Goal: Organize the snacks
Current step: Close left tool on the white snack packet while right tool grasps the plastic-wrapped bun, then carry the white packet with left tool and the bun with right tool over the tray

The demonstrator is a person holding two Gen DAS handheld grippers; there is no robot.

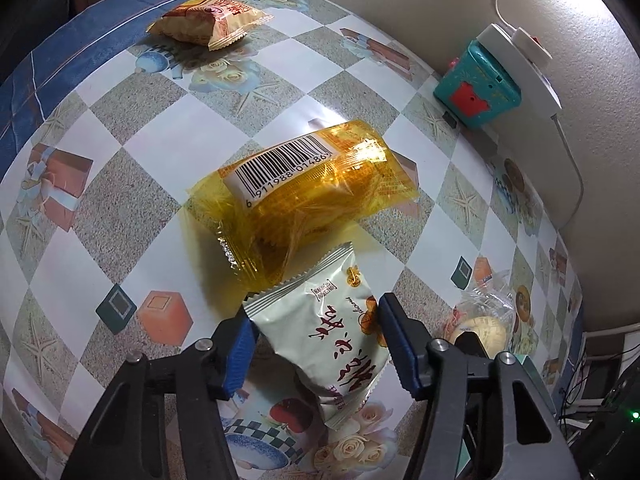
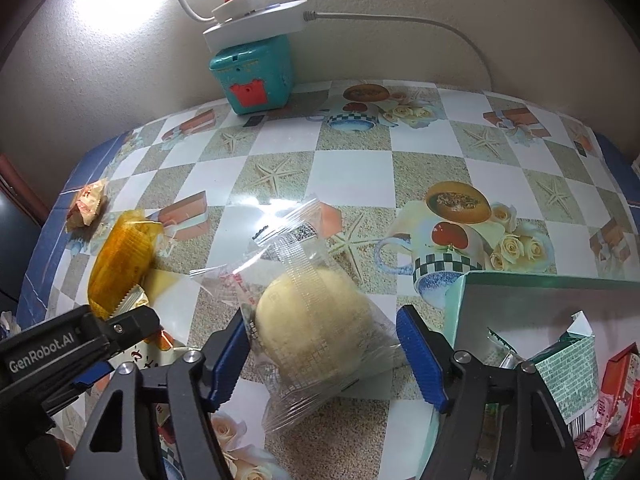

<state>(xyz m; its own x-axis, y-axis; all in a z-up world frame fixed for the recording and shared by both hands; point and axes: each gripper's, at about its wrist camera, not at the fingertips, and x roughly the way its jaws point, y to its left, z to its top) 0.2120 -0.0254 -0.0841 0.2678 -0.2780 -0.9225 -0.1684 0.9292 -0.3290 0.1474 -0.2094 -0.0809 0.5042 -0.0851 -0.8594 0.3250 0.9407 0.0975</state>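
Observation:
A pale green snack packet [image 1: 320,344] lies on the patterned table, and my left gripper [image 1: 316,312] is shut on it, with a blue pad against each side edge. Just beyond it lies a clear orange packet [image 1: 312,192] with a barcode label, also seen as the orange packet [image 2: 120,256] in the right wrist view. My right gripper [image 2: 322,316] is shut on a round pale bun in a clear wrapper [image 2: 316,320], its pads touching the wrapper on both sides. A mint-green box [image 2: 460,304] at the right holds several snack packets.
An orange-red snack packet [image 1: 208,20] lies near the table's far left, by the blue border. A teal toy box [image 2: 252,76] with a white power strip and lamp on top stands against the wall. A cable [image 2: 460,32] runs along the wall.

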